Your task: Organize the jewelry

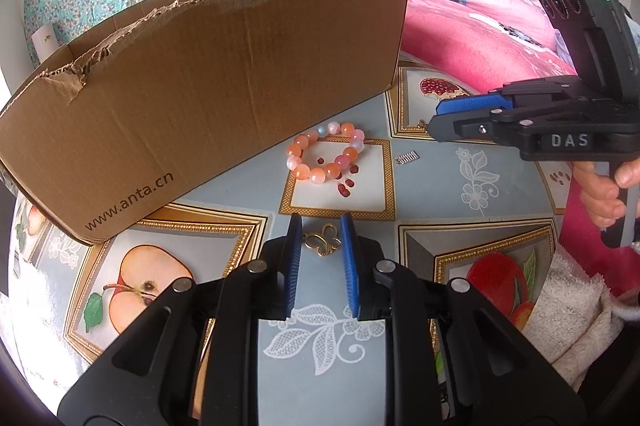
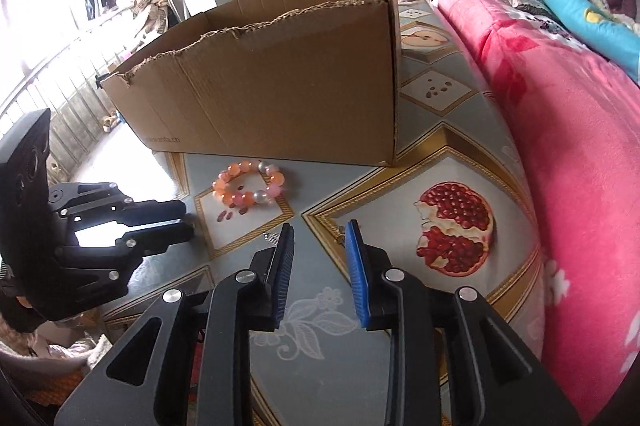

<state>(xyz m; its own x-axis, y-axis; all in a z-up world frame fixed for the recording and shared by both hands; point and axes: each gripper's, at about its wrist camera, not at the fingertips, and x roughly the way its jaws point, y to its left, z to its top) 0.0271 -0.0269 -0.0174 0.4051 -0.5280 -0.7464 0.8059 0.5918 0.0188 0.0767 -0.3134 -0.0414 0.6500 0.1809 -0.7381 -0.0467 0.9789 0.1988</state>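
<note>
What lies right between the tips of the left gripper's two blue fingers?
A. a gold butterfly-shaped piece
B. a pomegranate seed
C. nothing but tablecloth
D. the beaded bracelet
A. In the left wrist view, the gold butterfly-shaped piece lies on the tablecloth between the tips of the open left gripper, while the beaded bracelet sits farther off, near the cardboard box.

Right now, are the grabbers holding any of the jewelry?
No. Both are open and empty. The gold butterfly piece lies on the table between the left hand-held gripper fingers; the right hand-held gripper holds nothing.
</note>
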